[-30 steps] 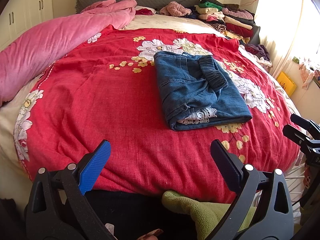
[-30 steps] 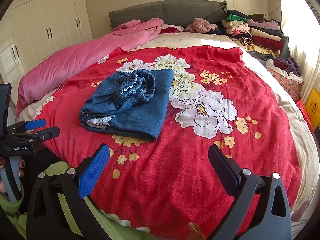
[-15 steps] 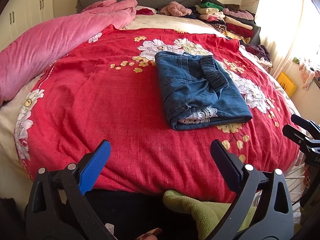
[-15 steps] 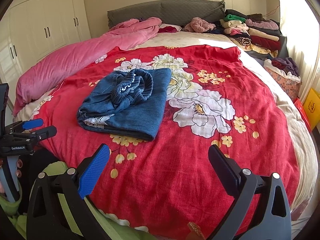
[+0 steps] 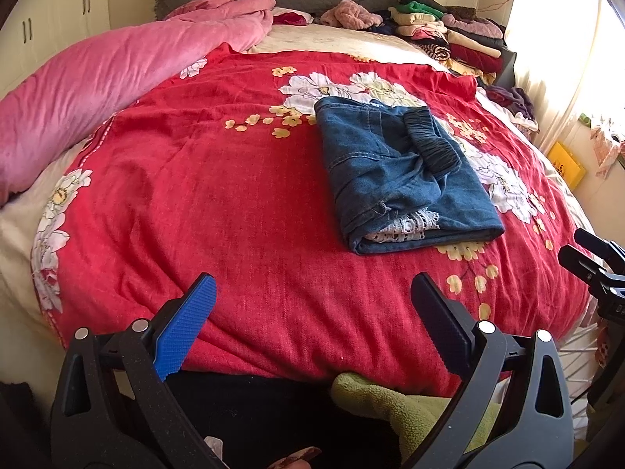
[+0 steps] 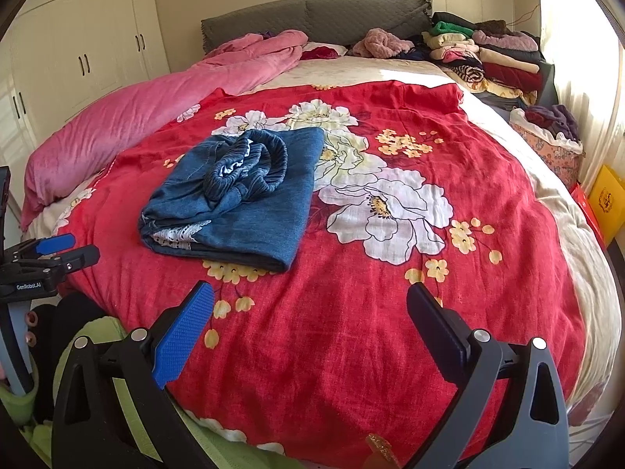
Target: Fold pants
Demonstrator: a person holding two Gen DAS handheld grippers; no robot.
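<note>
Blue denim pants (image 5: 398,172) lie folded into a compact rectangle on the red floral bedspread (image 5: 234,195), with the elastic waistband on top and white lace at the near edge. They also show in the right wrist view (image 6: 238,199). My left gripper (image 5: 312,312) is open and empty, held back at the foot of the bed, well short of the pants. My right gripper (image 6: 310,322) is open and empty, also near the bed's front edge, right of the pants. Each gripper shows at the edge of the other's view (image 5: 593,265) (image 6: 50,258).
A pink duvet (image 5: 97,78) lies along the left side of the bed. Stacks of folded clothes (image 6: 484,54) sit at the far right by the grey headboard (image 6: 312,15). A basket of clothes (image 6: 547,136) and a yellow box (image 6: 605,195) stand to the right.
Both grippers have shifted only slightly; the pants lie as before and neither gripper has touched them.
</note>
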